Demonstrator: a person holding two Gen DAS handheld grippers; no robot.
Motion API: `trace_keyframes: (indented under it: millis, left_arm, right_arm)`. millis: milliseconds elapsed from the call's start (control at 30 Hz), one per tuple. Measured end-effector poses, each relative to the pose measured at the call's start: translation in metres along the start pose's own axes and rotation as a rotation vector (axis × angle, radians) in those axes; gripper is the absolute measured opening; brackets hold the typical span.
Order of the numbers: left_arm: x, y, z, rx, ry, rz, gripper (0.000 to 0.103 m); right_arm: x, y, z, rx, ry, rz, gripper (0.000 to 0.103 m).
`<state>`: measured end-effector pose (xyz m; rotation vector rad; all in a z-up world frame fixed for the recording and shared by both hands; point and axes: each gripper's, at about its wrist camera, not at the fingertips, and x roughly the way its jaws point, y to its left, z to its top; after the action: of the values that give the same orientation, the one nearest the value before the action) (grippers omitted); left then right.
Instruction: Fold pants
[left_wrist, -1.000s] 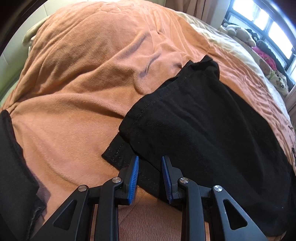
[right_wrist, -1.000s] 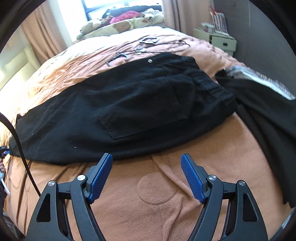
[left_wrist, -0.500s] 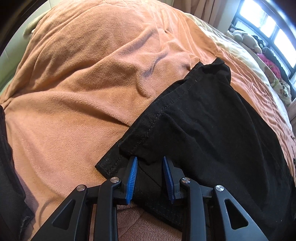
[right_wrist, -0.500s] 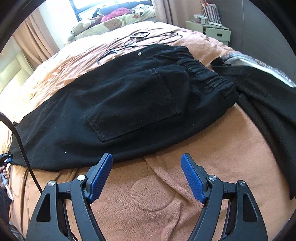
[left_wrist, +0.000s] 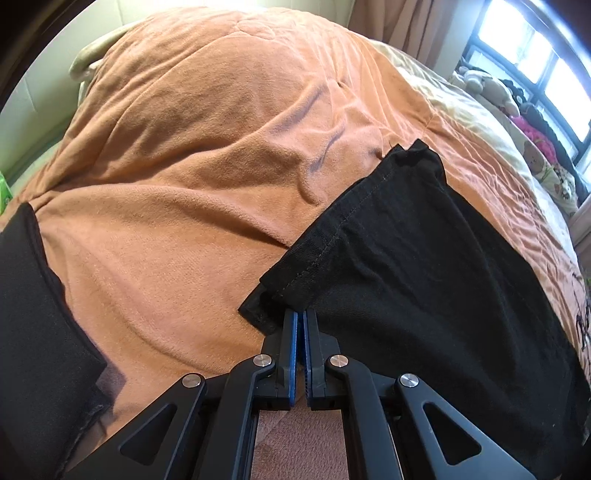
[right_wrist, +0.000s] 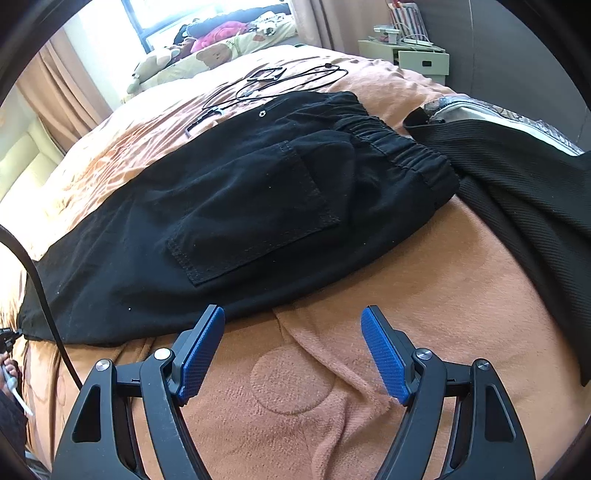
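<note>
Left wrist view: left gripper (left_wrist: 300, 325) jaws pinch the hem of soft, limp black cotton pants (left_wrist: 424, 258); right gripper (right_wrist: 293, 332) jaws gape wide near the elastic waistband (right_wrist: 399, 147), the firmest hold.

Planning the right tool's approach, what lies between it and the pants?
In the right wrist view, only bare orange blanket separates the open right tool from the black pants.
</note>
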<state>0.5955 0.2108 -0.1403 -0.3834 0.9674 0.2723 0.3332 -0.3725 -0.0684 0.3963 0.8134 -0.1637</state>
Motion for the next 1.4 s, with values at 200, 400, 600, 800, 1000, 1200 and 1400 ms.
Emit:
trace_keyframes:
  millis: [200,400,600,800,1000,1200,1400]
  left_arm:
    - [0.004,0.014,-0.002,-0.091,0.063,-0.030,0.033]
    - [0.010,0.017,-0.009,-0.137,0.068,-0.070,0.049]
    - [0.024,0.013,-0.008,-0.177,0.056,-0.102,0.050]
    - [0.024,0.017,-0.010,-0.266,-0.015,-0.130,0.049]
    - [0.026,0.012,-0.012,-0.279,0.002,-0.154,0.049]
    - [0.034,0.011,-0.003,-0.292,0.008,-0.161,0.049]
    - [0.035,0.014,-0.003,-0.317,-0.031,-0.165,0.050]
  right_arm:
    - [0.000,-0.010,-0.002,0.045,0.023,0.029,0.075]
    - [0.009,-0.025,-0.003,0.139,0.063,0.111,0.075]
    - [0.018,-0.049,-0.006,0.282,0.052,0.207,0.075]
    - [0.033,-0.084,-0.007,0.461,-0.009,0.344,0.076]
    - [0.048,-0.105,-0.009,0.555,-0.058,0.376,0.075]
    - [0.055,-0.102,-0.014,0.522,-0.121,0.341,0.069]
    - [0.057,-0.077,-0.012,0.510,-0.168,0.339,0.069]
